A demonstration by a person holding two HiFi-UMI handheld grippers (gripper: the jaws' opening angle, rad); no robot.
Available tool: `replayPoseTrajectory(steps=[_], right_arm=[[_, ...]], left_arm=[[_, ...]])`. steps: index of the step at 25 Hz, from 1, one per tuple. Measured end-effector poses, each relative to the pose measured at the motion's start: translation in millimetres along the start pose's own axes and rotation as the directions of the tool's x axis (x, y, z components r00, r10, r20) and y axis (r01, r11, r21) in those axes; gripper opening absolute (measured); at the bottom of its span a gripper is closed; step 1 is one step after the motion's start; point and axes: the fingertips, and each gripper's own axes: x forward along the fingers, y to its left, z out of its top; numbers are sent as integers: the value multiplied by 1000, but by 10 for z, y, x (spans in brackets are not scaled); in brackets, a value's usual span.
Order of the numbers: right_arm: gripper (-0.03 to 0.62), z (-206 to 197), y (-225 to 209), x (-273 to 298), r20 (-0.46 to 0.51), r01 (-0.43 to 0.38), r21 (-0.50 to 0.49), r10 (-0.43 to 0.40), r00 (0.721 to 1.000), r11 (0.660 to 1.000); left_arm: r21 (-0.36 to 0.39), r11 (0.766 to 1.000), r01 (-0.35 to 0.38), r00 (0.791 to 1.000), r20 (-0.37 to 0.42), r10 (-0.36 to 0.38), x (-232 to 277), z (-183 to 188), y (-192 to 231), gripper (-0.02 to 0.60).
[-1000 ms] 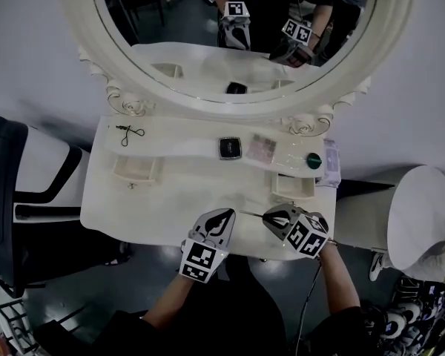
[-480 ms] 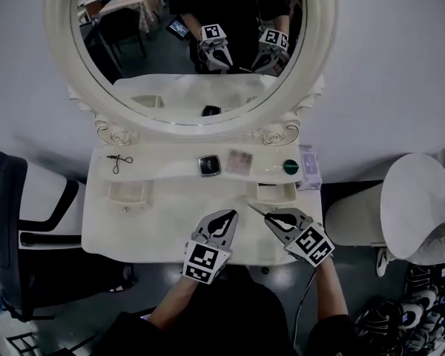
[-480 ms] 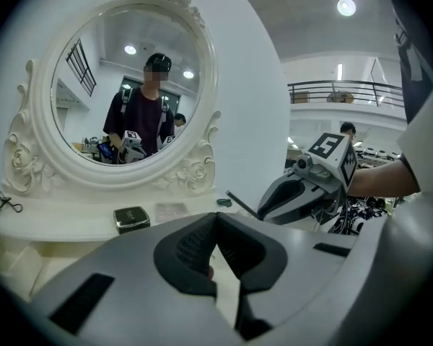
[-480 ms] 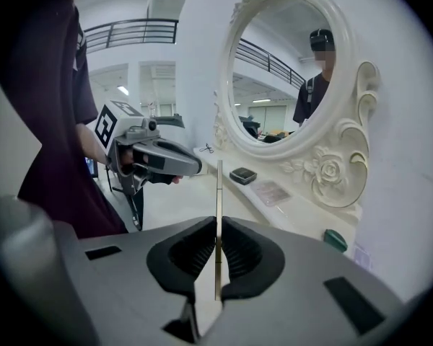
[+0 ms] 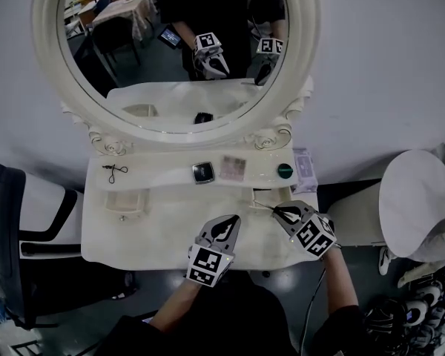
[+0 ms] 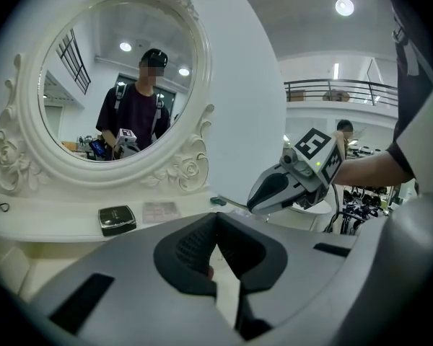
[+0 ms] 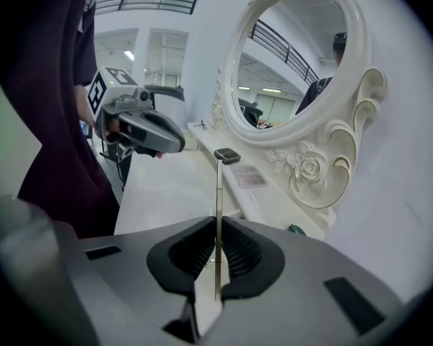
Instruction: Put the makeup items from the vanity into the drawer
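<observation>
black tool (image 5: pixel 116 173): a curler by the look of it, alone at the far left of the shelf (image 5: pixel 163 170) under the mirror (image 5: pixel 133 43), untouched and not yet cleared
left drawer (image 5: pixel 126 201): left of centre, pulled out of the table (image 5: pixel 163 228) front, seemingly ready to take things
compact (image 5: pixel 203 172): black, flat on the shelf at mid frame, just beside the palette (image 5: pixel 234 167); neither is put away
left tongs (image 5: pixel 228 222): clenched on nothing, low over the table's near edge, likely keeping clear of the other hand
right tongs (image 5: pixel 280 212): grasping a slim pencil (image 5: pixel 263 206) near one end, its tip poking leftward beside the right drawer (image 5: pixel 270 194), probably where it is bound
green pot (image 5: pixel 284 171): on the shelf right of centre, above that drawer, a packet (image 5: pixel 304 170) beside it
</observation>
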Motion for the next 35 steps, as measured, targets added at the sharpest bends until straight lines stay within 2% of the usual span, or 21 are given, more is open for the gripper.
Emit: replayPoseTrajectory(steps=[7, 17, 24, 31, 35], right_arm=[[44, -302, -259, 226, -127, -22, -83, 12, 992, 996], [44, -578, -445, 513, -226, -112, -154, 76, 971, 982], [44, -651, -499, 629, -247, -151, -163, 108, 963, 975], [46, -694, -484, 625, -220, -159, -125, 129, 967, 979], [46, -698, -497, 575, -206, -139, -118, 113, 972, 983]], left_arm=[[14, 1000, 7, 1000, -8, -6, 267, 17, 31, 15], [-12, 1000, 21, 999, -48, -21, 619, -113, 40, 15], [-29, 999, 23, 998, -60, -24, 772, -154, 66, 15], [-37, 999, 19, 997, -70, -21, 823, -183, 64, 15], [-41, 999, 21, 997, -73, -24, 823, -191, 36, 14]])
